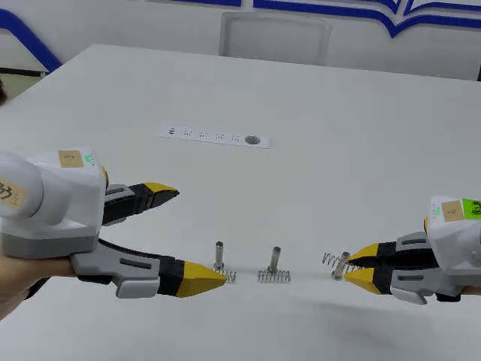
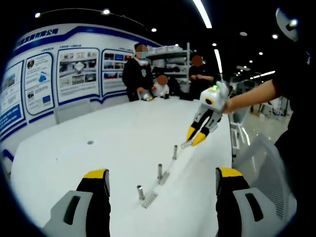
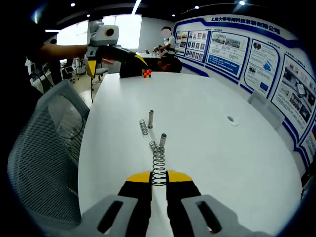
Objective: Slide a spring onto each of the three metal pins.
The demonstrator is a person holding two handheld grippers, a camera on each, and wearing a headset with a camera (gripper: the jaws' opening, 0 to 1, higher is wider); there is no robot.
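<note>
Jaws sit low over the white table (image 1: 316, 98), which takes up most of the head view and gives the small parts a flat, bare place to stand. Next in size, my left gripper (image 1: 201, 237), lower left of that view, is spread wide with nothing between its yellow tips; I judge it waits by the row to take up a loose spring or steady a pin. My right gripper (image 1: 355, 268), lower right, is pinched on one end of the held spring (image 1: 331, 259), so the free end reaches past the tips toward the right pin (image 1: 343, 265) and its bore is left free to go over it. Spring and pin overlap there, and I cannot tell whether the coil is on the pin at all. That pin, the middle pin (image 1: 274, 258) and the left pin (image 1: 219, 253) stand in a line across the lower middle. Smallest, two springs lie flat on the table: the left spring (image 1: 228, 277) just beside the left pin's foot, the middle spring (image 1: 274, 277) just in front of the middle pin, each laid near the pin it is meant for, neither on it
</note>
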